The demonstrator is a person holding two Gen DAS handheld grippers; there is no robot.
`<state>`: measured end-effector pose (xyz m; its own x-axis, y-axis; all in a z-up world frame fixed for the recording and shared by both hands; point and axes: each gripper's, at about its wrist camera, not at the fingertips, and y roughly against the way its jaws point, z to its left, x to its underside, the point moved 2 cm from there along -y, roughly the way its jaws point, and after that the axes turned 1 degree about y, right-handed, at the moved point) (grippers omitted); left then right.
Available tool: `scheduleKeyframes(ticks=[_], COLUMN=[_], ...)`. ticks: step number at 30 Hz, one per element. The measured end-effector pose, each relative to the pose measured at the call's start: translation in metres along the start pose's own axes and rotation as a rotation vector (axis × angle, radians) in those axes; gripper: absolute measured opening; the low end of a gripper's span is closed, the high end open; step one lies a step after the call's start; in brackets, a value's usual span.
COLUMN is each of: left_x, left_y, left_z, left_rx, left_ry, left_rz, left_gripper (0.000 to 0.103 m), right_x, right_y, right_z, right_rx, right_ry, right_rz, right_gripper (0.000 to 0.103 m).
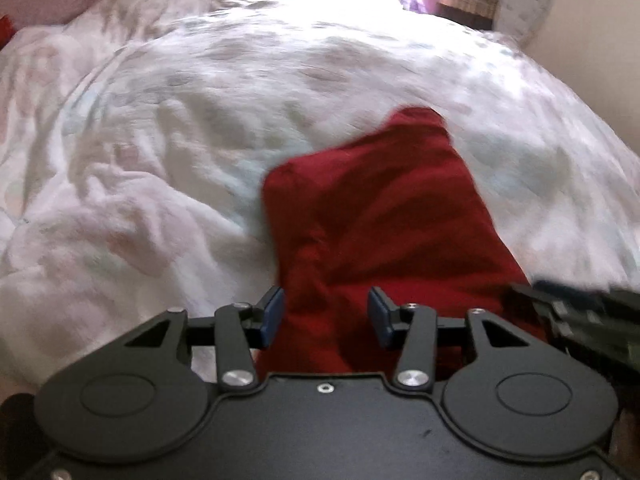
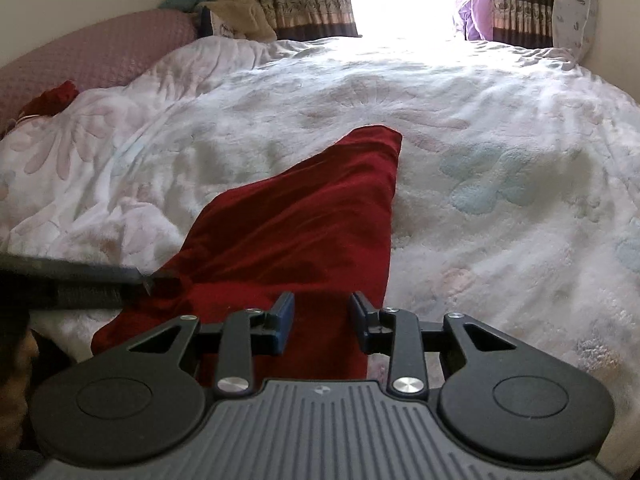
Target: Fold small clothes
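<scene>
Matt red cloth garment (image 2: 312, 216) on fluffy blanket (image 2: 480, 140).

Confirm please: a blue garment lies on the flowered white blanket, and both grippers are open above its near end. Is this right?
Only the colour is wrong. The garment is dark red, not blue, as the right wrist view shows clearly. The rest holds: it lies on the flowered white blanket, and the left gripper and right gripper are both open above its near end.
</scene>
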<state>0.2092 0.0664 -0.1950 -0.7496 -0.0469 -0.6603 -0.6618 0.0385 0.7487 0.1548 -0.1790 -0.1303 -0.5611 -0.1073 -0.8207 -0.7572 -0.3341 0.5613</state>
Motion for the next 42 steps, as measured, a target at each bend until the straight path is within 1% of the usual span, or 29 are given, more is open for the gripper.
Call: scheduleKeyframes(ticks=[1,2,3,4,5,7,9,10,12,13,15,16,17,18,19,20,21,22,24,26,29,31,33,36,37,38,40,42], left_x=[0.008,0.016,0.025,0.031,0.035,0.035,0.034,0.033,0.031,0.028,0.022,0.020,0.019,0.021,0.025,0.032,0.039,0.043,0.044,0.038,0.019,0.006,-0.006,-0.019,-0.019,-0.016,-0.008,-0.006], left_y=[-0.005,-0.015,-0.026,-0.033,-0.034,-0.032,-0.028,-0.024,-0.014,-0.010,0.003,0.008,0.010,0.006,-0.008,-0.023,-0.031,-0.031,-0.024,-0.019,-0.012,0.000,0.001,-0.015,-0.025,-0.039,-0.065,-0.073], left_z=[-0.005,-0.009,-0.012,-0.012,-0.012,-0.014,-0.013,-0.011,-0.009,-0.009,-0.008,-0.008,-0.008,-0.007,-0.006,-0.005,-0.004,-0.002,-0.001,0.000,0.001,-0.003,-0.005,-0.006,-0.005,-0.003,0.000,0.003], left_rx=[-0.016,-0.054,-0.083,-0.091,-0.092,-0.093,-0.092,-0.088,-0.084,-0.082,-0.065,-0.051,-0.037,-0.037,-0.065,-0.084,-0.078,-0.075,-0.068,-0.069,-0.066,-0.059,-0.063,-0.079,-0.086,-0.094,-0.066,-0.053], left_ry=[-0.034,-0.065,-0.087,-0.097,-0.098,-0.114,-0.124,-0.118,-0.109,-0.106,-0.096,-0.088,-0.080,-0.070,-0.063,-0.069,-0.072,-0.057,-0.027,-0.004,0.026,0.024,0.026,0.035,0.045,0.062,0.090,0.112], left_rz=[0.019,0.066,0.115,0.128,0.125,0.130,0.138,0.144,0.158,0.156,0.115,0.084,0.064,0.083,0.160,0.240,0.269,0.271,0.254,0.246,0.225,0.188,0.144,0.125,0.144,0.185,0.254,0.268], left_gripper=[0.052,0.054,0.057,0.058,0.058,0.058,0.058,0.058,0.058,0.058,0.058,0.058,0.059,0.059,0.059,0.062,0.063,0.064,0.065,0.063,0.063,0.063,0.063,0.063,0.063,0.063,0.066,0.067], right_x=[0.001,0.004,0.010,0.019,0.027,0.036,0.035,0.032,0.026,0.022,0.015,0.013,0.015,0.019,0.026,0.035,0.042,0.046,0.045,0.037,0.021,0.007,-0.004,-0.014,-0.014,-0.010,0.003,0.005], right_y=[-0.001,-0.008,-0.018,-0.032,-0.038,-0.034,-0.023,-0.017,-0.005,0.002,0.011,0.013,0.010,0.003,-0.008,-0.015,-0.018,-0.018,-0.012,-0.009,-0.002,0.000,0.000,-0.013,-0.020,-0.033,-0.059,-0.060], right_z=[0.001,0.000,-0.002,-0.005,-0.007,-0.007,-0.002,0.000,0.000,0.000,0.003,0.006,0.005,0.007,0.010,0.011,0.012,0.014,0.018,0.022,0.019,0.017,0.015,0.011,0.009,0.005,-0.002,-0.003], right_rx=[0.001,0.014,0.026,0.032,0.032,0.037,0.050,0.050,0.029,0.014,-0.022,-0.050,-0.067,-0.073,-0.065,-0.045,-0.025,-0.010,0.005,0.015,0.000,-0.005,0.011,0.024,0.035,0.047,0.063,0.060], right_ry=[0.003,0.000,-0.008,-0.021,-0.035,-0.016,0.034,0.038,0.028,0.024,0.030,0.035,0.040,0.045,0.050,0.062,0.079,0.097,0.120,0.125,0.069,0.057,0.058,0.029,0.017,0.010,0.015,0.008], right_rz=[0.009,0.045,0.104,0.179,0.198,0.170,0.151,0.146,0.125,0.105,0.064,0.059,0.073,0.122,0.173,0.209,0.228,0.232,0.218,0.219,0.219,0.191,0.154,0.139,0.142,0.156,0.188,0.185], right_gripper=[0.038,0.039,0.040,0.040,0.041,0.041,0.040,0.039,0.035,0.035,0.032,0.032,0.032,0.032,0.032,0.032,0.032,0.031,0.031,0.032,0.032,0.032,0.032,0.032,0.033,0.033,0.033,0.033])
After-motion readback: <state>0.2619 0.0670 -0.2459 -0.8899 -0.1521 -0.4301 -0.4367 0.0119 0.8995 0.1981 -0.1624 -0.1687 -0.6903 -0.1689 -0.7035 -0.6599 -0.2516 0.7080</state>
